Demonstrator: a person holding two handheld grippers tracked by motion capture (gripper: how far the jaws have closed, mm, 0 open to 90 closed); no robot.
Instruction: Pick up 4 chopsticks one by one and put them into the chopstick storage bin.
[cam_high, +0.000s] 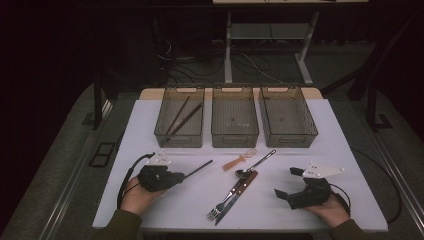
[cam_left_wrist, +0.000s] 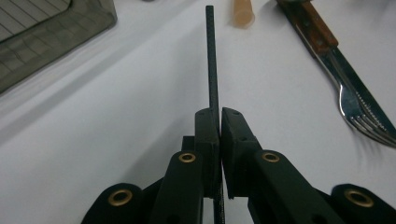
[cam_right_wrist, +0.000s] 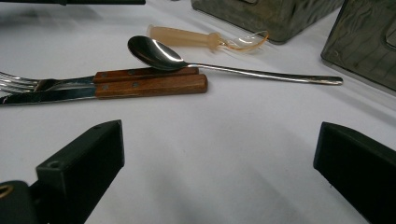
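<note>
My left gripper (cam_high: 184, 175) (cam_left_wrist: 219, 114) lies at the table's front left, shut on a thin black chopstick (cam_high: 200, 168) (cam_left_wrist: 211, 56) whose free end points right and away over the white table. At the front right, my right gripper (cam_high: 286, 182) (cam_right_wrist: 219, 149) stands open with nothing between its fingers. Between the two lie a steel spoon (cam_high: 255, 164) (cam_right_wrist: 156, 53), a wooden-handled knife (cam_high: 245, 182) (cam_right_wrist: 149, 87) and a wooden-handled fork (cam_high: 222, 204) (cam_left_wrist: 359, 112). The spoon's bowl rests on the wooden handles.
Three smoky plastic bins stand in a row at the back: left bin (cam_high: 178, 140) with two dark chopsticks (cam_high: 182, 117), middle bin (cam_high: 235, 141), right bin (cam_high: 290, 141). A small beige-handled tool (cam_high: 239, 160) (cam_right_wrist: 187, 37) lies beside the spoon.
</note>
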